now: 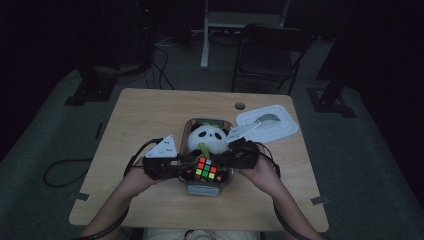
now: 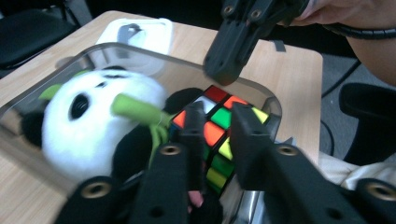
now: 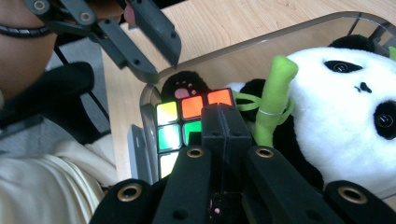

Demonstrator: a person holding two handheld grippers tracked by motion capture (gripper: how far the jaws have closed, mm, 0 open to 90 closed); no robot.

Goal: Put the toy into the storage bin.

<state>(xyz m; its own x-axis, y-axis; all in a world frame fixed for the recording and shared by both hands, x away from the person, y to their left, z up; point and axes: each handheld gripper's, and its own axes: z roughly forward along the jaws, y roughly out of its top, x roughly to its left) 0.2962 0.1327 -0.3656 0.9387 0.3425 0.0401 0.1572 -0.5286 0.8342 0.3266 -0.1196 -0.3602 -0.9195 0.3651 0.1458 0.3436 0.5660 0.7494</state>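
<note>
Both tongs hover over the puzzle cube (image 2: 215, 135) in the clear bin (image 1: 207, 189), the right gripper (image 3: 223, 121) pressed together and the left gripper (image 2: 223, 128) narrowly parted, seemingly pinching nothing, so next comes the lid (image 1: 267, 122).

The panda (image 2: 88, 126) is soft plush cloth; the cube (image 3: 187, 121) is glossy plastic. The bin (image 2: 140, 53) is clear smooth plastic, on a matt wood-grain counter (image 1: 150, 115).

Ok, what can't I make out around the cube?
Lower layers of the cube: left gripper view, behind the left tongs.
Its centre: right gripper view, behind the shut right tongs.
Body of the panda: high view, under both tongs and the cube.
Floor of the bin: covered by both toys.
</note>
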